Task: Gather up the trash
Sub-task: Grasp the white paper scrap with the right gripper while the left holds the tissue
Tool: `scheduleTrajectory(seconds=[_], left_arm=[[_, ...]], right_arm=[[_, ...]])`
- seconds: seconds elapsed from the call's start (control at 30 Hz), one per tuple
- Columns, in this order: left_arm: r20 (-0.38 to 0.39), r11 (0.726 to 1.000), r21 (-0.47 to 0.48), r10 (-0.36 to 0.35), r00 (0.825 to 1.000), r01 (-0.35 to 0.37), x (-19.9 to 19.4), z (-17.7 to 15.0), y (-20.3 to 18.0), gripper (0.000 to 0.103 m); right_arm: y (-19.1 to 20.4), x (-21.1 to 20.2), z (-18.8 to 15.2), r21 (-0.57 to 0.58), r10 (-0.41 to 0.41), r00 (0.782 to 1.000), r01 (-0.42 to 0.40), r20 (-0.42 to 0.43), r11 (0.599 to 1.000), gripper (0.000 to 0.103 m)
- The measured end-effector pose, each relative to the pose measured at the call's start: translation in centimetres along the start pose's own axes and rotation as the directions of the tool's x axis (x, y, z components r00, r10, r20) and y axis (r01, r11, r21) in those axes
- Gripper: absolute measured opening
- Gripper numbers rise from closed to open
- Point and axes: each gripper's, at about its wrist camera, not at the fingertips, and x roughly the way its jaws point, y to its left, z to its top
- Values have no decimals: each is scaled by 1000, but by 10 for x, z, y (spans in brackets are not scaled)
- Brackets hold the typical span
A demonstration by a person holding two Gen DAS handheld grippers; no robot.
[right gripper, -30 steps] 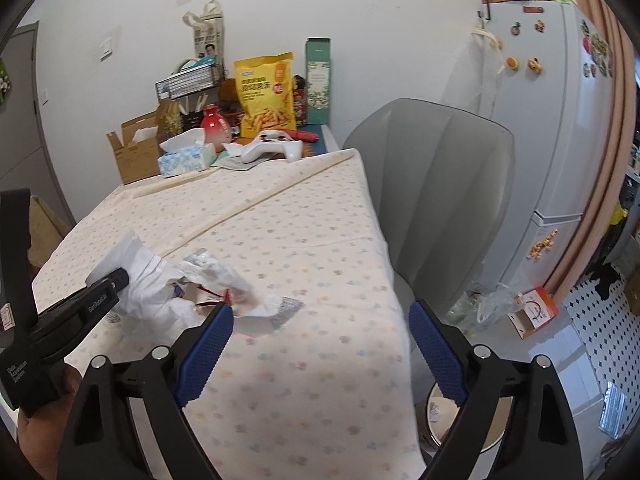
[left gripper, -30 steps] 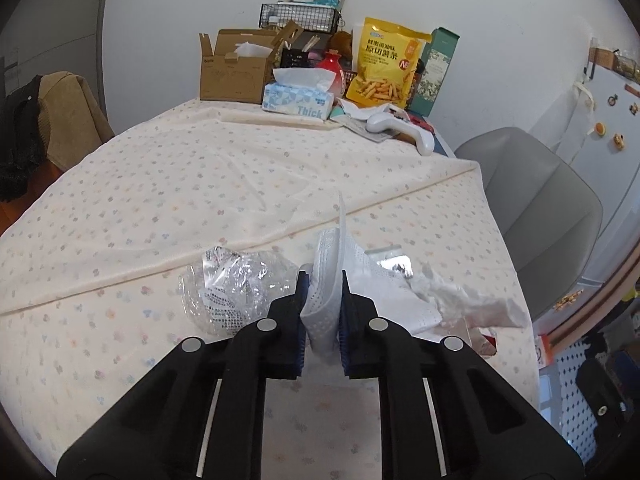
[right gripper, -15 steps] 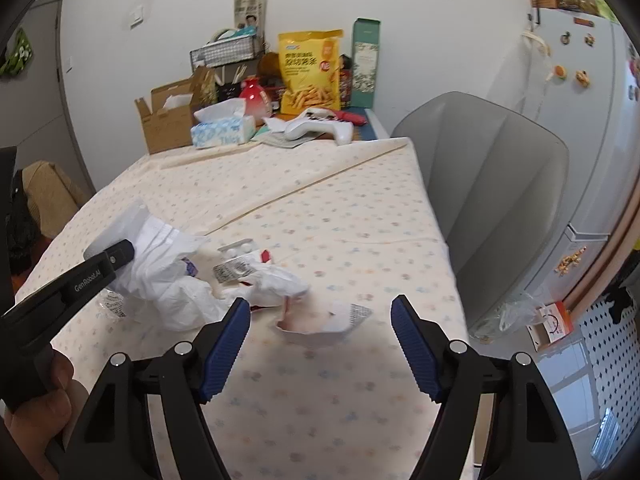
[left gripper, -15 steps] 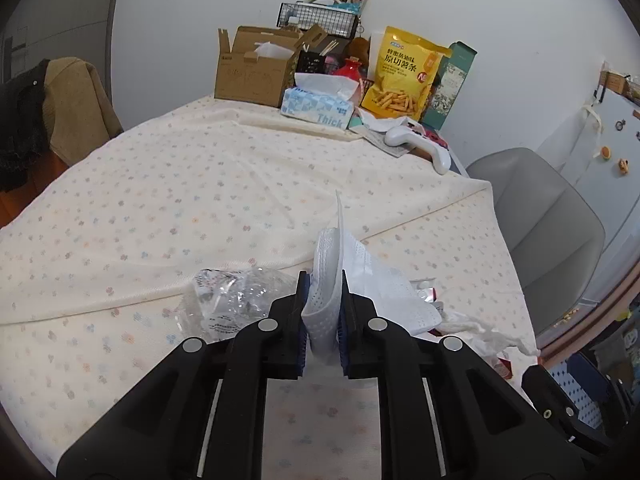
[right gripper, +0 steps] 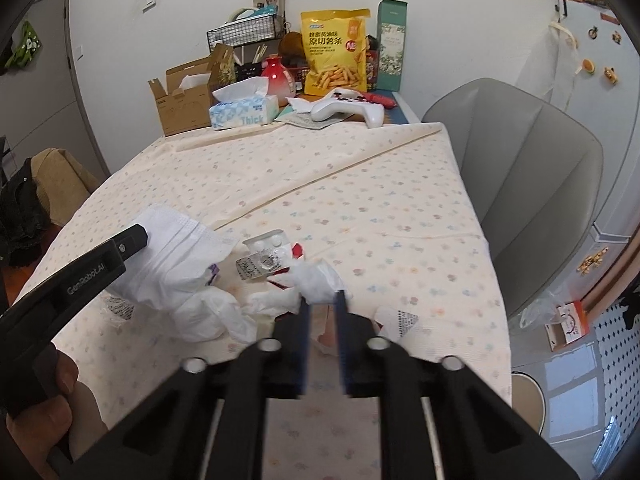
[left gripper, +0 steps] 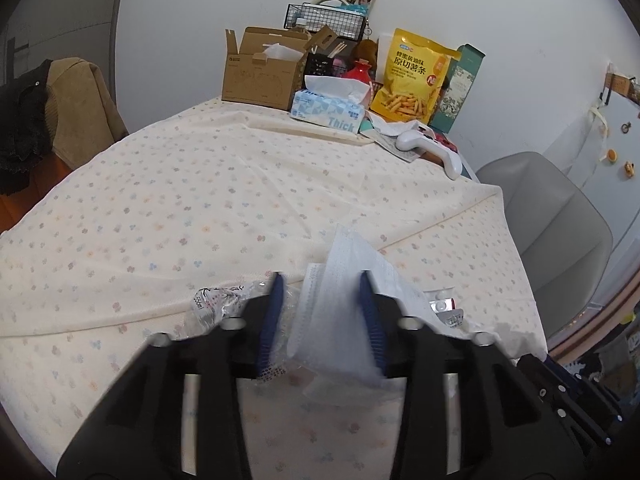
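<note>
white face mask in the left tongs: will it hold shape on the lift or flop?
Likely floppy: the face mask already bends and bunches around the left tongs. Probably very light, being thin pleated fabric. Unlikely to slip, since it is pinched.

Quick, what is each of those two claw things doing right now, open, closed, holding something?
Left gripper: closed on a white face mask.
Right gripper: jaws just closed, pinching a crumpled white tissue.

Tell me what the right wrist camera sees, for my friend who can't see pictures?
The right gripper has just been closing and now pinches a crumpled white wrapper on a flowery tablecloth. To its left, the left gripper holds a white face mask beside a pill blister pack. A yellow snack bag stands at the far end.
</note>
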Motion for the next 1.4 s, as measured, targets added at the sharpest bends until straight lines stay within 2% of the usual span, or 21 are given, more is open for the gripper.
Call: scheduleTrajectory(seconds=[0.03,0.13,0.4,0.63,0.9,1.03,1.17,1.4], left_arm=[[-5,1000,1,-7,1000,7,0,0,-1,9],[15,1000,10,-5,1000,4,-6,-1,-4,5],[97,999,29,-22,995,19,-41,4,-18,4],[136,997,74,-44,990,34,-69,-1,-42,4],[176,994,95,-65,982,48,-99,-7,-52,4],[188,995,87,-56,981,40,-108,-10,-45,4],[182,997,68,-35,983,23,-106,-17,-30,4],[118,998,63,-15,993,8,-82,-37,-14,4]], right_arm=[[0,-1,0,-2,1,1000,-1,4,1000,3],[-2,-10,-1,-1,1,1000,-1,24,1000,2],[-15,-44,1,23,-12,996,10,91,1000,2],[-26,-80,-3,41,-19,989,13,144,999,2],[-33,-114,-13,48,20,981,-30,195,998,2],[-25,-129,-17,46,34,968,-47,248,998,2],[-10,-103,-27,-3,49,989,-49,136,999,2],[3,-68,-54,-24,51,998,-50,31,998,2]])
